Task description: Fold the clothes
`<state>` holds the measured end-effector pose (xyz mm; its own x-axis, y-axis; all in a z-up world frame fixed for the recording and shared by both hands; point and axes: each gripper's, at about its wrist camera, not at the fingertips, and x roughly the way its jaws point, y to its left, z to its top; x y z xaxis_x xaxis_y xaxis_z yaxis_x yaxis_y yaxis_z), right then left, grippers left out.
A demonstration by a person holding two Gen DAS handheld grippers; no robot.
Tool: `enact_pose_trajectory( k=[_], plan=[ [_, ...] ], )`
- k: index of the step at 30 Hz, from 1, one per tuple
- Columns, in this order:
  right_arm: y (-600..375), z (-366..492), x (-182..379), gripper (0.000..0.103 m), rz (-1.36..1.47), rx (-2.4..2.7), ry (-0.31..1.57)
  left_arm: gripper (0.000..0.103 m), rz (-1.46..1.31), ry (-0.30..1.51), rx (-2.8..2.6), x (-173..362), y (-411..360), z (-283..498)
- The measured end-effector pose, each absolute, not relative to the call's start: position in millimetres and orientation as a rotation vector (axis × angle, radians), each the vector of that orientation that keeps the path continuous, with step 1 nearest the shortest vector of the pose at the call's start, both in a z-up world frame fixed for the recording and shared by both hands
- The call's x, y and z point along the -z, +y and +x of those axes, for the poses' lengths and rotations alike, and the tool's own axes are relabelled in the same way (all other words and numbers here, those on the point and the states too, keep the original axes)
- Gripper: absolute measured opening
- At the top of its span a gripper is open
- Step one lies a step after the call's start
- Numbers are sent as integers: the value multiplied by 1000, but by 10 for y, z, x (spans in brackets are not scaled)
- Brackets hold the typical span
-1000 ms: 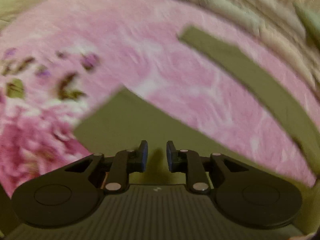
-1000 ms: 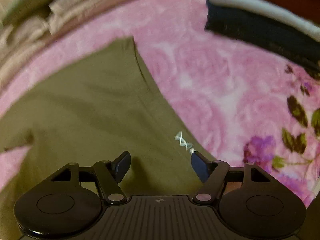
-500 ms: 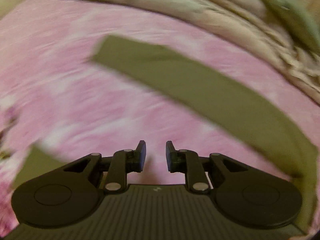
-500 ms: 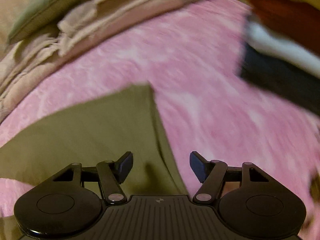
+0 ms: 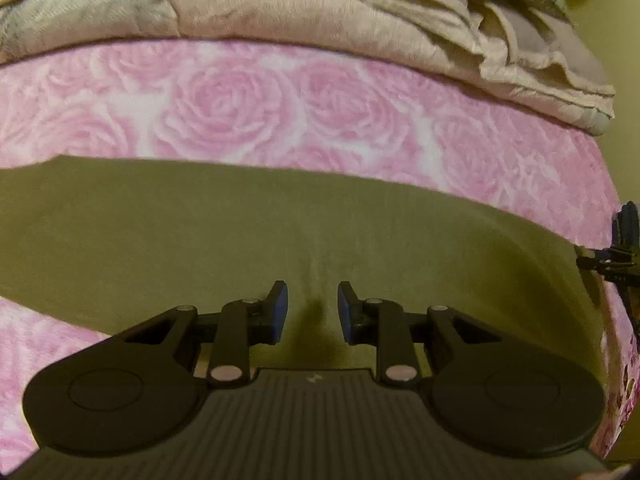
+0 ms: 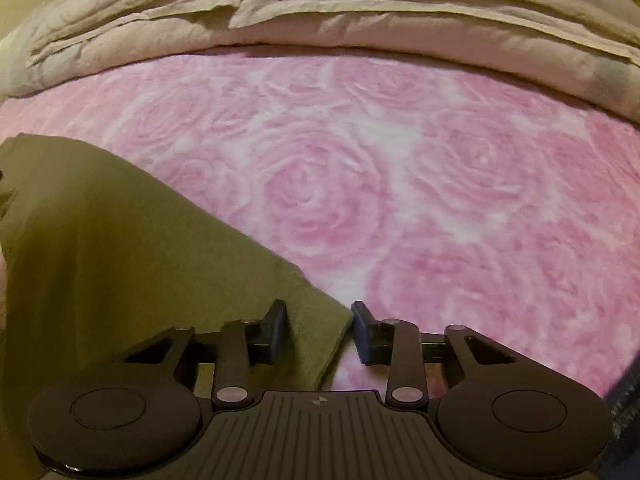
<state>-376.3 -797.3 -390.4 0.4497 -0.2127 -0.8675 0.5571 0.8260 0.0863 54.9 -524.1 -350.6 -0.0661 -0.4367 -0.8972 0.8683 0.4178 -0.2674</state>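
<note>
Olive garment [image 5: 248, 236] flat on pink rose bedspread [image 6: 400, 184], near beige blankets [image 5: 320, 12]. Left gripper [image 5: 311, 307] open above cloth middle; right gripper [image 6: 319, 322] open, straddling garment corner, likely for next fold.

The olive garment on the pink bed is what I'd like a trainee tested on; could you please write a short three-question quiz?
1. True or false: the left gripper has its fingers clamped on the olive garment.
2. Multiple choice: what lies between the right gripper's open fingers? A) a corner of the olive garment B) the beige quilt C) a sock
3. Fill in: the garment lies on a pink blanket printed with ____.

Key: 1 false, the fingers stand apart over the cloth; 2 A; 3 roses.
</note>
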Motion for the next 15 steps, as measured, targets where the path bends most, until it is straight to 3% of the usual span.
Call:
enact_pose_trajectory(
  k=[4,9,11,12,13,15],
  plan=[
    [-8003,-3825,3883,18,376,542,936,22,482,1234,1123,3623,-5270,509],
    [-8114,-3902,4026,18,473,699,889,22,492,1234,1075,3695,-5231,540],
    [-8124,-3897,3996,23,506,729,883,22,490,1228,1047,3691,-5174,588],
    [-8142,-3915,3968,32,532,750,875,22,486,1219,1030,3672,-5135,624],
    [-8144,-3963,3914,48,552,791,870,22,482,1211,1013,3653,-5097,660],
    [-8075,-4009,3782,62,524,893,852,22,470,1200,984,3626,-5007,730]
  ],
)
